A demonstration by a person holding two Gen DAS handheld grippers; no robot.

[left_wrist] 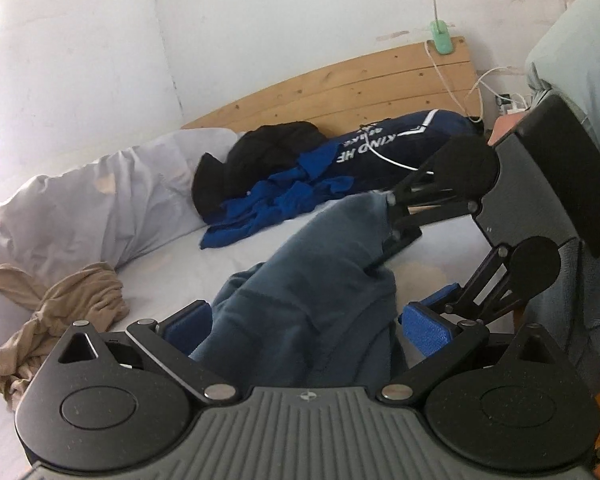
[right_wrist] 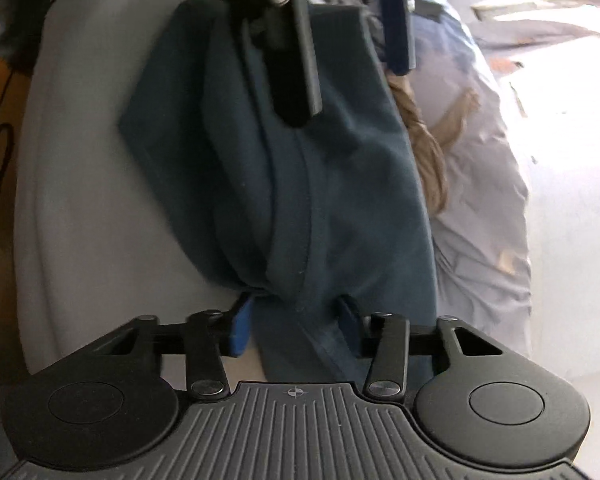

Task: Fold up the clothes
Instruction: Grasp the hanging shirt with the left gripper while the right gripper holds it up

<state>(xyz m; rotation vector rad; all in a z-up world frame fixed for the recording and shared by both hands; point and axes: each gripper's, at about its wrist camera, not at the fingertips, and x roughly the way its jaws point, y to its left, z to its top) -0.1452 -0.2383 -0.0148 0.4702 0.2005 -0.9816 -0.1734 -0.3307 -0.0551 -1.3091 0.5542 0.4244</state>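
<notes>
The slate-blue garment (left_wrist: pixel 320 288) covers the near ends of the left gripper's (left_wrist: pixel 304 328) fingers (left_wrist: pixel 428 330). The tan garment (left_wrist: pixel 60 320) runs off the left edge. The right wrist view is motion-blurred.

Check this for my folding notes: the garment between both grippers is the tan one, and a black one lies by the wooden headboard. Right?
Not quite. It is the slate-blue garment, as the left wrist view shows; the tan garment lies crumpled on the bed. The rest is right.
</notes>
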